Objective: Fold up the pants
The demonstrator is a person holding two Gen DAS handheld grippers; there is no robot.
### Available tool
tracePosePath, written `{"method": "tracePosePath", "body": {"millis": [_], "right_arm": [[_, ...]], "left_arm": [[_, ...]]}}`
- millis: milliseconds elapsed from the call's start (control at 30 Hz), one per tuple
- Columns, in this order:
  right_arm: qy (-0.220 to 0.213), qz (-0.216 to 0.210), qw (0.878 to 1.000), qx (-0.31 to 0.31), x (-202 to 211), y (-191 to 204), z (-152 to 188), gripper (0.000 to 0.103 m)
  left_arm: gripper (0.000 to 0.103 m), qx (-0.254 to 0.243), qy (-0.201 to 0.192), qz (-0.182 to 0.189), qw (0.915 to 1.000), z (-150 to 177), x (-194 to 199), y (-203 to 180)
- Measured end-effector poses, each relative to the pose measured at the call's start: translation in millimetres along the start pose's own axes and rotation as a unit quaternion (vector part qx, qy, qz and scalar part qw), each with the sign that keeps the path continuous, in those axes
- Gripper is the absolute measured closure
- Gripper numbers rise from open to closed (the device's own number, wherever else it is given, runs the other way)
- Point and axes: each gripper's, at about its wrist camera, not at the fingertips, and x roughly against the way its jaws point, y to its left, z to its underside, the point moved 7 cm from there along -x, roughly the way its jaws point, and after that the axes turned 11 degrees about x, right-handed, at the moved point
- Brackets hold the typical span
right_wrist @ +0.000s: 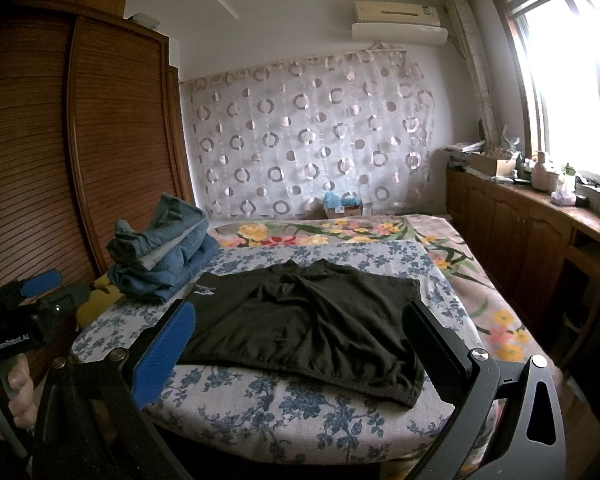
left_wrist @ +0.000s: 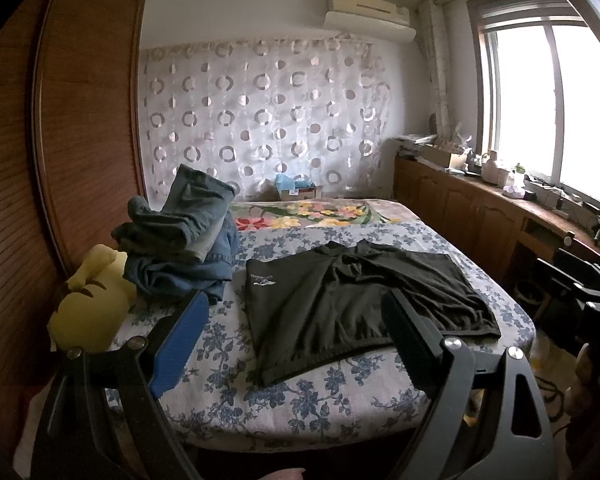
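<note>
Black shorts point(left_wrist: 356, 304) point(right_wrist: 308, 316) lie spread flat on the flowered bed cover point(left_wrist: 292, 396) point(right_wrist: 300, 404), waistband toward the near edge, with a small white logo on the left leg. My left gripper point(left_wrist: 296, 344) hangs open above the bed's near edge, short of the waistband, nothing between its fingers. My right gripper point(right_wrist: 300, 348) is open too, held over the near edge in front of the waistband, empty. The left gripper point(right_wrist: 32, 292) also shows at the left of the right wrist view, held by a hand point(right_wrist: 8, 392).
A heap of blue jeans point(left_wrist: 180, 244) point(right_wrist: 164, 256) sits at the bed's left, beside a yellow plush toy point(left_wrist: 92, 304) point(right_wrist: 96, 300). A wooden wardrobe point(left_wrist: 60, 140) stands on the left, low cabinets point(right_wrist: 520, 232) with clutter run under the window on the right.
</note>
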Motion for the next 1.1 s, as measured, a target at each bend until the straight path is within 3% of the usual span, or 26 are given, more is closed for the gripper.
{"method": "tracePosePath", "body": {"millis": [700, 1100], "right_arm": [[-0.001, 0.001, 1.000, 0.001, 0.3, 1.0, -0.2, 0.000], [0.017, 0.013, 1.000, -0.003, -4.4, -7.7, 6.7, 0.000]], "left_arm": [[0.014, 0.001, -0.002, 0.002, 1.0000, 1.3, 1.4, -0.8], [0.014, 0.004, 0.016, 0.003, 0.9999, 12.8, -7.1, -4.7]]}}
